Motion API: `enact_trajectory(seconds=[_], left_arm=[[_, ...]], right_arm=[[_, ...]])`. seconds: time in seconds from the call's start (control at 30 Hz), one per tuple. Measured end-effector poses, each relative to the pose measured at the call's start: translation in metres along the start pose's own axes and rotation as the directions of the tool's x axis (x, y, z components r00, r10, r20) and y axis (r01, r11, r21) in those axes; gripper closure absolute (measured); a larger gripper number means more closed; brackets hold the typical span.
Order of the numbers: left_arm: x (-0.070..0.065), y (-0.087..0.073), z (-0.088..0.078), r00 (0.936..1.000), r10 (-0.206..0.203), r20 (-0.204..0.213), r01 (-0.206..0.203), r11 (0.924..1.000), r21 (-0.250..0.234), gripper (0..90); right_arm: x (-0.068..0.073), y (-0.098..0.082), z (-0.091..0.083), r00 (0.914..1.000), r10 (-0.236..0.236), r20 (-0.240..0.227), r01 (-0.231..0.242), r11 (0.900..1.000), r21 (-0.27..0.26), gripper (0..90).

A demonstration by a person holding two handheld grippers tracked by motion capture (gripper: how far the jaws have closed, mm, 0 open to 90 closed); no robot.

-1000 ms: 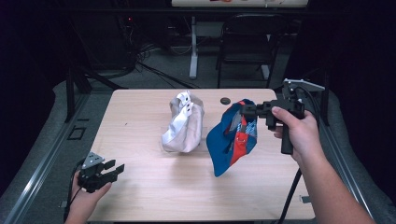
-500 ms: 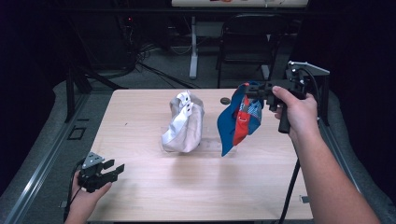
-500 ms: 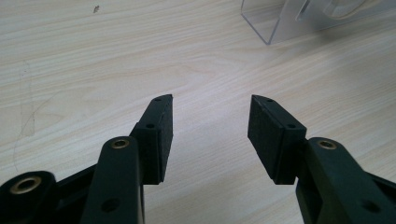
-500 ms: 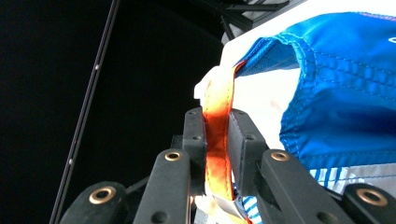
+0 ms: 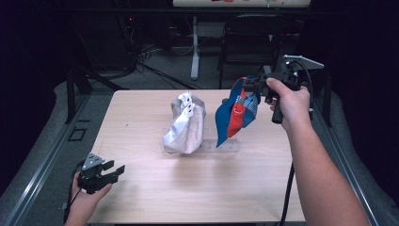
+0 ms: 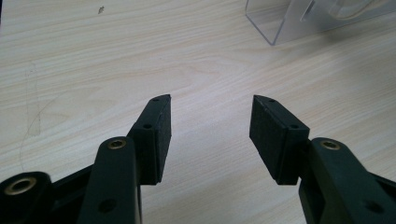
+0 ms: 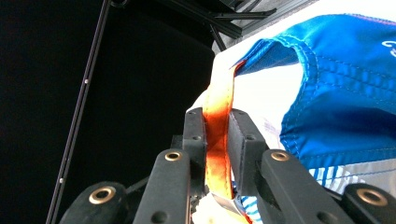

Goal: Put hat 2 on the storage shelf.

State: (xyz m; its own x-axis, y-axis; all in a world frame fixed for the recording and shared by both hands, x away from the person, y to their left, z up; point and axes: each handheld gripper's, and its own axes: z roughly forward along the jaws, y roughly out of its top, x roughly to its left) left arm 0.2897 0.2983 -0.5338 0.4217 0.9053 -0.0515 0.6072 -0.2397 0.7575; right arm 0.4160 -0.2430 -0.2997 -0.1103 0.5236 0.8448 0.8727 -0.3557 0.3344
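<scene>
Bags: 1 blue bag (image 5: 235, 113), 1 white bag (image 5: 184, 125).

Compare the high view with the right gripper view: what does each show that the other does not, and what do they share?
High view alone: the left gripper open above the table, the beige bag and a clear stand. Right gripper view alone: the orange strap pinched between the pads. Both: the right gripper lifting the blue bag.
</scene>
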Motion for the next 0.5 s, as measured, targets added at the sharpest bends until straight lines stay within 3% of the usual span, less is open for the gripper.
enact_trajectory(seconds=[0.5], left_arm=[[-0.0004,0.0002,0.0010,1.0000,0.000,-0.001,0.000,1.0000,0.001,49.2]], right_arm=[[-0.0077,0.0072,0.0051,0.9993,0.011,0.037,-0.010,1.000,-0.015,78.5]])
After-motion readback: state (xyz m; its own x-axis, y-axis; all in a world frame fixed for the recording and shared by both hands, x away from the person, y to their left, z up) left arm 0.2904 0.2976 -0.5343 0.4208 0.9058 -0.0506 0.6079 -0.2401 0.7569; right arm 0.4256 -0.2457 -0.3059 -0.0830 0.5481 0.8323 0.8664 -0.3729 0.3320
